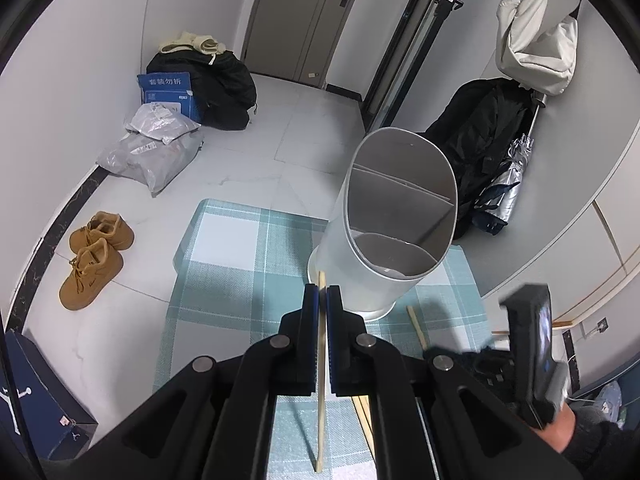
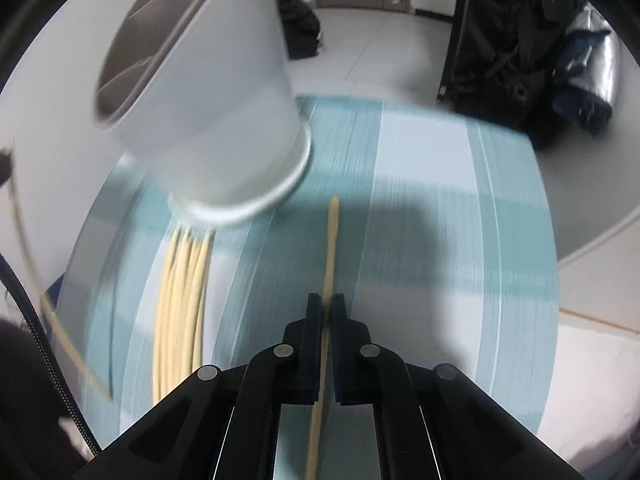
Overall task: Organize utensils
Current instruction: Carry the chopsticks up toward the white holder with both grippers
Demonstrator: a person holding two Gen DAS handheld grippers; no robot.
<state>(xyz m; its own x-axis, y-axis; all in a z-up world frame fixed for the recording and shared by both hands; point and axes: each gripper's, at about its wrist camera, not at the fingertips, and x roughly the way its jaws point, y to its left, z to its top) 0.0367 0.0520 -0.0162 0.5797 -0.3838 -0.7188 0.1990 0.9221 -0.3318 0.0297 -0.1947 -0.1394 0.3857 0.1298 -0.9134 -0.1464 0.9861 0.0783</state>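
A white utensil holder (image 1: pixel 384 240) with inner dividers stands on a teal checked mat (image 1: pixel 240 260). My left gripper (image 1: pixel 323 294) is shut on a single pale wooden chopstick (image 1: pixel 319 420), whose tip pokes out just short of the holder's base. More chopsticks (image 1: pixel 416 326) lie on the mat to the right. In the blurred right wrist view, my right gripper (image 2: pixel 326 304) is shut on another chopstick (image 2: pixel 331 236) low over the mat (image 2: pixel 440 220). A bundle of several chopsticks (image 2: pixel 180 300) lies to its left, by the holder (image 2: pixel 208 100).
Tan shoes (image 1: pixel 94 260), grey parcel bags (image 1: pixel 152 152), a blue box (image 1: pixel 168 94) and a black backpack (image 1: pixel 228 84) sit on the floor at the far left. Dark clothing and a folded umbrella (image 1: pixel 500 168) lie at the right. A person's hand (image 1: pixel 560 432) shows at lower right.
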